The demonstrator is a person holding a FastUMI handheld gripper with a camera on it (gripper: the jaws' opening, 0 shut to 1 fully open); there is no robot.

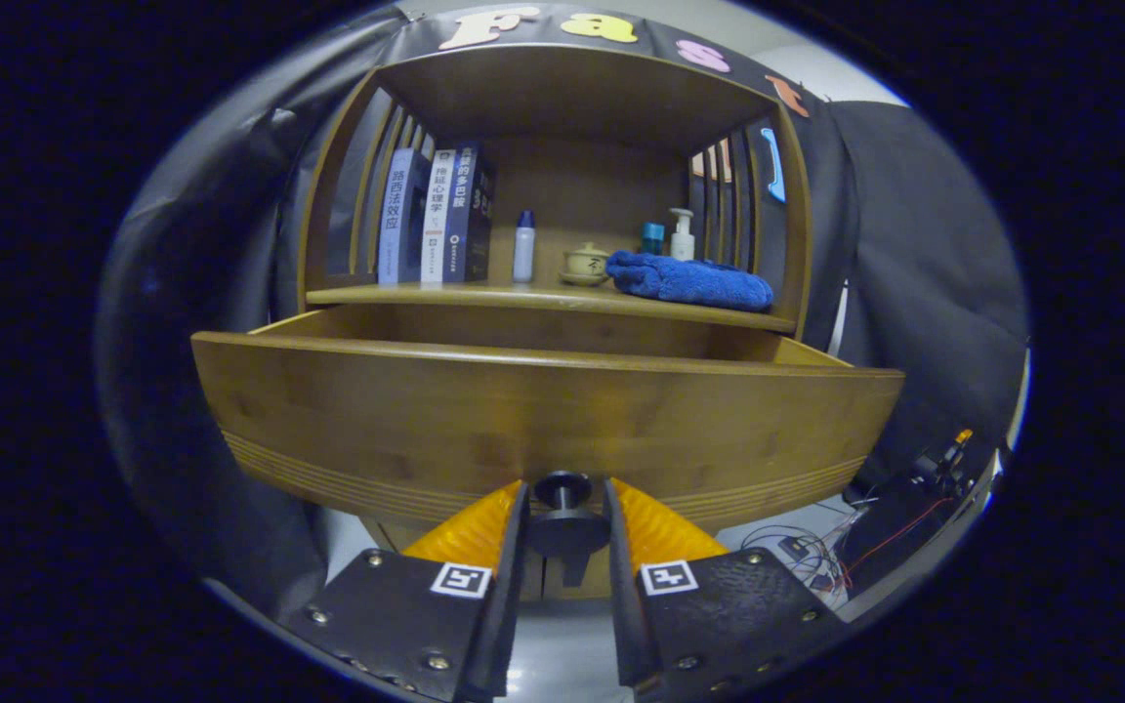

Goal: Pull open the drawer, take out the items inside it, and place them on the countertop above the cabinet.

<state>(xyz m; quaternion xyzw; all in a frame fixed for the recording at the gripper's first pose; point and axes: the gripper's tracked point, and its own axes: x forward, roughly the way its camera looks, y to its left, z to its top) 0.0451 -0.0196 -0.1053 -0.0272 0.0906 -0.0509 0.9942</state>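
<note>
1. A wooden cabinet (562, 107) fills the booth, its drawer (543, 410) standing well out, contents hidden behind the tall front.
2. A blue towel (689, 280), books (436, 215) and bottles crowd the countertop (484, 295) above.
3. The gripper (564, 517) clamps the dark drawer knob (563, 491), fingers narrow on either side, a grip suited to pulling.

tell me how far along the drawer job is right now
Done: the drawer already stands pulled out from under the countertop. In hand: the gripper has its fingers on either side of the drawer knob. Left: taking out the contents, hidden behind the drawer front, and setting them on the countertop beside the blue towel.
</note>
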